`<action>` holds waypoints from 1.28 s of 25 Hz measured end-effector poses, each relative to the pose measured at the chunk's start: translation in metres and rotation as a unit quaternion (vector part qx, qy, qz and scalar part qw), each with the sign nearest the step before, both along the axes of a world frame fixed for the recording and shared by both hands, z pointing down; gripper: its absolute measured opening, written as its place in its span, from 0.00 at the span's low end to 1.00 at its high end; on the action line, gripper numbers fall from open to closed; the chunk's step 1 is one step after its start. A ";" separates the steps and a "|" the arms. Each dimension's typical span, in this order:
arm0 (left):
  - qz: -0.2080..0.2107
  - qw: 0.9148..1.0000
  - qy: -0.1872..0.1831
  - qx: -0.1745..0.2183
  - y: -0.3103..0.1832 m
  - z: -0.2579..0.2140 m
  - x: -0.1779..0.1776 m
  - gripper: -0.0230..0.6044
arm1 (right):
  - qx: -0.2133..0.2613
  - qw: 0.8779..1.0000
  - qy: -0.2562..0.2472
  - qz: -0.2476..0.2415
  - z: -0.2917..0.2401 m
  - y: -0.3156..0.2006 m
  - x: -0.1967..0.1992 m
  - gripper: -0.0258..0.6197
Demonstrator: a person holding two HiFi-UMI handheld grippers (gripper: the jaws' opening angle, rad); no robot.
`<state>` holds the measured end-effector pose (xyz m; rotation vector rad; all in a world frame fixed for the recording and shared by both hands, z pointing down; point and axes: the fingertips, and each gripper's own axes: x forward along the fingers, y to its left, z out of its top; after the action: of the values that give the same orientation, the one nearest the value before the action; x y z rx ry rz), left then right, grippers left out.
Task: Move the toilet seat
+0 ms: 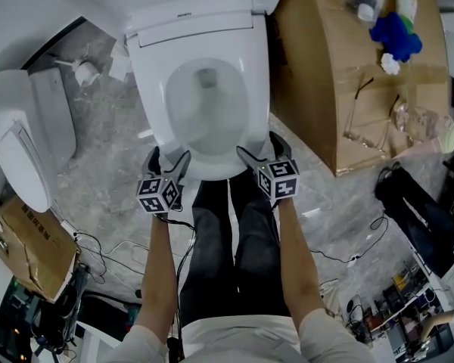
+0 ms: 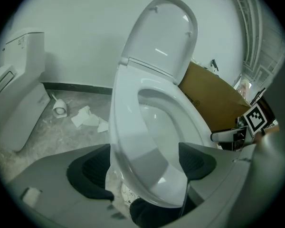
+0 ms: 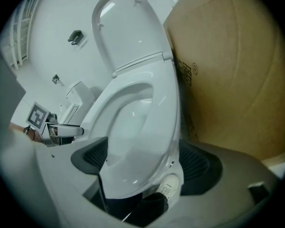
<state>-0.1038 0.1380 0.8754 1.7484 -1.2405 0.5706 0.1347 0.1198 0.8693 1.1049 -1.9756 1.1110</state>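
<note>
White toilet seat lies flat on the bowl with the lid upright behind it, so its front rim is the reachable edge for lifting. Left gripper and right gripper each straddle that rim, fingers spread wide and released, the pads apparently clear of it, gripping nothing yet.

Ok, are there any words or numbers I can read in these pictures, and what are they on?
Nothing reads clearly.
Big brown cardboard box: dark print and a circled sign, too blurred.
White ceramic toilet: tiny grey mark at its back, too small.
Left gripper and right gripper cubes: black-and-white square patterns, no letters.
</note>
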 end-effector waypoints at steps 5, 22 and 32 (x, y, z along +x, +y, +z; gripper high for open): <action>0.021 1.000 -0.003 -0.006 0.003 0.005 0.004 0.71 | -0.006 1.000 -0.012 -0.005 0.007 0.011 -0.011 0.77; -0.006 0.999 0.031 0.014 0.003 -0.020 0.007 0.71 | 0.003 0.991 -0.094 0.091 -0.019 0.002 -0.013 0.77; -0.027 0.998 0.028 0.041 -0.001 -0.062 0.006 0.70 | 0.031 0.987 -0.123 0.101 -0.063 -0.002 -0.013 0.77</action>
<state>-0.0974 0.1372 0.8135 1.7810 -1.2849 0.4418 0.1222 0.1179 0.8065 1.2750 -2.1349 1.3556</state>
